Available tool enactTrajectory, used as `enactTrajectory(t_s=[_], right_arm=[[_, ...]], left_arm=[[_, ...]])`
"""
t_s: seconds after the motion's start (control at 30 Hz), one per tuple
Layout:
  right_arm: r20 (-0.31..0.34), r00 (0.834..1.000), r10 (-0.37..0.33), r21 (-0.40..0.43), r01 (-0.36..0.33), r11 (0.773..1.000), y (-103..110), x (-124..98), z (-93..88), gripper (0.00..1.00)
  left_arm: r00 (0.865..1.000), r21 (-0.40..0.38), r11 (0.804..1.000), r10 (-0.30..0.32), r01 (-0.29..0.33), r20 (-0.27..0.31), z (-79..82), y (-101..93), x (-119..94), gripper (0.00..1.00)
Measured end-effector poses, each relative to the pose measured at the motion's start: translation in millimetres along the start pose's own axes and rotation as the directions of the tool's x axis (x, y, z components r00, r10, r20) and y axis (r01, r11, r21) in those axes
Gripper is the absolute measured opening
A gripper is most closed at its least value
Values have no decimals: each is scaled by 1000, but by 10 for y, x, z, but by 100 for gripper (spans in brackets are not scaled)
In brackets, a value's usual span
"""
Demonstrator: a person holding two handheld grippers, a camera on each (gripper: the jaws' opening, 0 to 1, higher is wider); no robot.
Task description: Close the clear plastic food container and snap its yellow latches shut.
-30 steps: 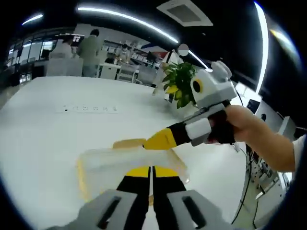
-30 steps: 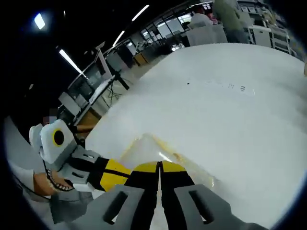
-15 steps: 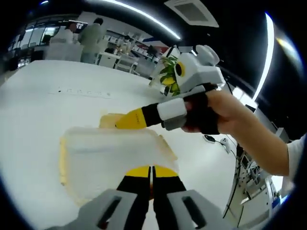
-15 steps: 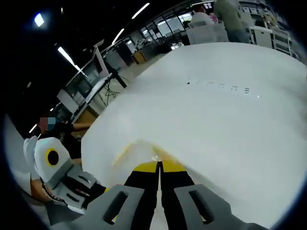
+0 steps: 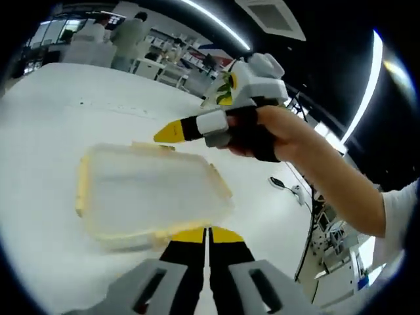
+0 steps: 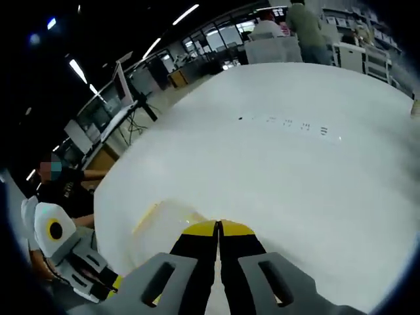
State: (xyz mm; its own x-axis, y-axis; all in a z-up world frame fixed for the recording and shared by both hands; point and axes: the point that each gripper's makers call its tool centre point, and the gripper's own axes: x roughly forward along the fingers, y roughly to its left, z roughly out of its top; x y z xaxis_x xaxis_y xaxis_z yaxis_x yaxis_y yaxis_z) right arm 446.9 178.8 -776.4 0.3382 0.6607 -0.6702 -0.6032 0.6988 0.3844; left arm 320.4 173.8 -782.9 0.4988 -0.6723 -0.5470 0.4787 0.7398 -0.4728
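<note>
I am holding my left gripper (image 5: 207,231) with its 2 jaws pressed together on nothing, tips right at the near edge of the clear plastic food container (image 5: 149,193). The container is sitting on the white table (image 5: 46,118), lid lying flat on top, with yellow latches (image 5: 81,187) showing along its sides. My right gripper (image 5: 172,131), seen in the left gripper view, is hovering just above the container's far edge, its jaws also together and empty; in its own view the tips (image 6: 218,229) are pointing over a corner of the container (image 6: 161,218). I judge the box light, thin-walled and slick, likely to skid on the smooth table. So I would be bracing 1 side and pushing down each latch near its hinge, not squeezing the flexing walls.
</note>
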Motion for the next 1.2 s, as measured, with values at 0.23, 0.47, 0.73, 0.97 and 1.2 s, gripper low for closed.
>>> enactTrajectory(t_s=[0.23, 0.47, 0.73, 0.97, 1.2], right_arm=[[15, 1000, 2, 23, -2, 1000, -21, 24, 7, 0], [-192, 971, 146, -293, -198, 935, 271, -80, 30, 14], [-522, 853, -6, -610, -368, 702, 333, -258, -119, 37], [-650, 753, -100, -610, -439, 659, 286, -98, -314, 36], [-673, 731, -115, -604, -453, 655, 353, -35, -286, 35]], left_arm=[[1000, -49, 998, 27, -27, 9, -77, 150, -2, 0], [999, 56, 997, 52, -53, 11, -50, 141, -43, 0], [992, 595, 795, 80, -121, 95, 198, -69, -173, 9], [974, 954, 265, 210, -142, 86, 305, -46, -86, 21], [972, 992, 121, 236, -21, -9, 283, -61, 34, 22]])
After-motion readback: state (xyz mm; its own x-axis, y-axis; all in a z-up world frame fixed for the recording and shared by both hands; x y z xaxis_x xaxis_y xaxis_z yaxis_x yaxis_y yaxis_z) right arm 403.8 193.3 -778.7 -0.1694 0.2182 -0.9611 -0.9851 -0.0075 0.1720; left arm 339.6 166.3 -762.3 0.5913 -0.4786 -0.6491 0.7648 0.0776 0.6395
